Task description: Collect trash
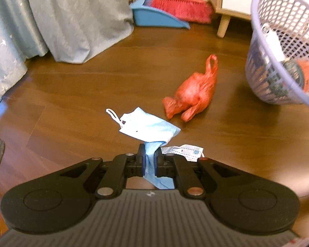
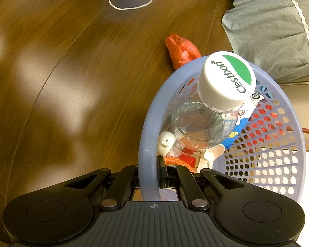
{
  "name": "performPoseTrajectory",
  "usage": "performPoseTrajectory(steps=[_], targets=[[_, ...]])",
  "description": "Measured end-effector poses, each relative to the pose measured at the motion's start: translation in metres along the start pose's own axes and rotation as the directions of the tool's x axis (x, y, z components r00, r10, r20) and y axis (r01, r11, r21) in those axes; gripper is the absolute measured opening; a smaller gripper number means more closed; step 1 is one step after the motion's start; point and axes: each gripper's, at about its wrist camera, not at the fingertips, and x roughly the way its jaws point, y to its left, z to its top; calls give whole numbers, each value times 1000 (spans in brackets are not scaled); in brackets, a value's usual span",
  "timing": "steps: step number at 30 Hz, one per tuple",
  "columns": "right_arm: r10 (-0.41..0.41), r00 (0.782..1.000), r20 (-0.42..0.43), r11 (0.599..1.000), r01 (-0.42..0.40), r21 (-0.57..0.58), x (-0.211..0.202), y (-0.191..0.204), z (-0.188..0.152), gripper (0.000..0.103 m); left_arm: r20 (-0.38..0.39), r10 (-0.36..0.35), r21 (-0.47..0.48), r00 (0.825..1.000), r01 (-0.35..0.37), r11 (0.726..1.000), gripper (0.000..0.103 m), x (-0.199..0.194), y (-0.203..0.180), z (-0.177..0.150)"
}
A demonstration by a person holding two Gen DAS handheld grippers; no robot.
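Note:
My left gripper (image 1: 150, 150) is shut on a light blue face mask (image 1: 148, 124), which hangs from the jaws just above the wooden floor. A crumpled red plastic bag (image 1: 193, 91) lies on the floor ahead to the right, and a small printed wrapper (image 1: 187, 151) lies right by my fingers. My right gripper (image 2: 154, 164) is shut on the rim of a lilac mesh basket (image 2: 148, 127), holding it tilted off the floor. Inside are a clear bottle (image 2: 206, 119) with a white cap and other trash. The basket (image 1: 263, 47) is at the right edge of the left wrist view.
A red broom (image 1: 181, 2) and blue dustpan (image 1: 152, 14) lean against the far wall. Grey curtain fabric (image 1: 78, 20) hangs at the left, and a wooden furniture leg (image 1: 223, 25) stands at the back right. Grey bedding (image 2: 274, 35) borders the floor beside the red bag (image 2: 181, 49).

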Motion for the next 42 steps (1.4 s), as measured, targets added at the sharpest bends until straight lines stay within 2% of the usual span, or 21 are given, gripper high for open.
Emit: performPoseTrajectory(steps=[16,27,34,39,42], targets=[[-1,1000,1,1000,1,-2,-1,1,0,0,78,-71,50,994,67,997,5,-29,-26,29],[-3,1000,-2,1000,3,-15,-2,4,-1,0,170,-159,123,973,140,983,5,-64,-57,71],[-8,1000,1,999,8,-32,-3,10,-1,0,227,-228,127,947,203,971,5,-87,-69,100],[-10,1000,2,999,10,-39,-4,12,-1,0,303,-304,148,903,271,951,5,-114,-80,141],[-10,1000,1,999,10,-36,-4,12,-3,0,314,-361,197,878,311,930,5,-121,-99,162]])
